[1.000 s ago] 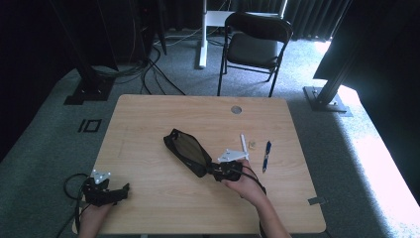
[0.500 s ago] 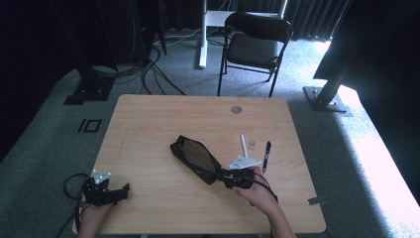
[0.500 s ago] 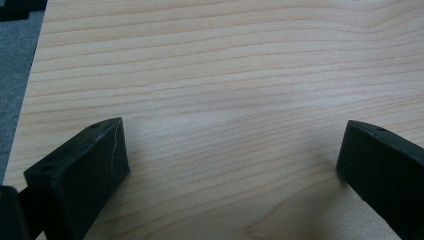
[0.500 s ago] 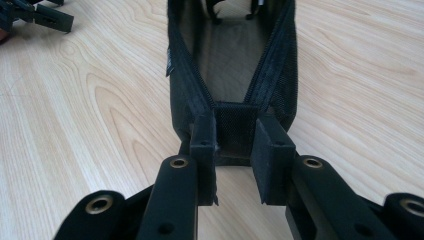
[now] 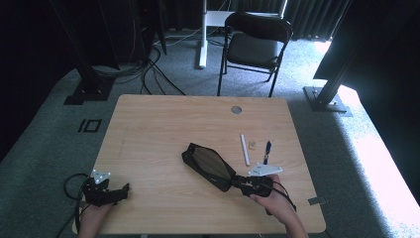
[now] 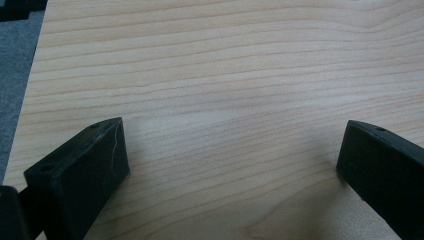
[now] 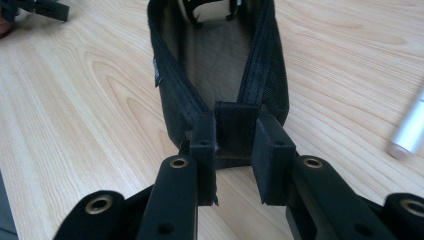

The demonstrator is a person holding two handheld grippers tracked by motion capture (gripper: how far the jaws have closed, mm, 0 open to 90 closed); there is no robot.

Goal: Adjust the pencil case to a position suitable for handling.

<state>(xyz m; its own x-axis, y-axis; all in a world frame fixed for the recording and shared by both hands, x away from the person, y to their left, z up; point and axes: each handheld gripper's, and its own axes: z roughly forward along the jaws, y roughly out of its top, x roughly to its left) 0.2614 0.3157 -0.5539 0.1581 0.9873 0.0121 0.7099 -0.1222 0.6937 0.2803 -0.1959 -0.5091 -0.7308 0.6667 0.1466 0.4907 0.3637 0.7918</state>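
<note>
The right gripper (image 5: 241, 182) pinches the near end tab of a black pouch (image 5: 208, 166). In the right gripper view, the pouch (image 7: 220, 65) stretches straight away from the jaws, unzipped and open on top. A white pen (image 5: 244, 148), a blue pen (image 5: 267, 151) and a small tan bit (image 5: 252, 145) lie just past this gripper on the table (image 5: 163, 124). The left gripper (image 5: 116, 192) rests well apart from the pouch, its jaws spread wide over bare wood.
</note>
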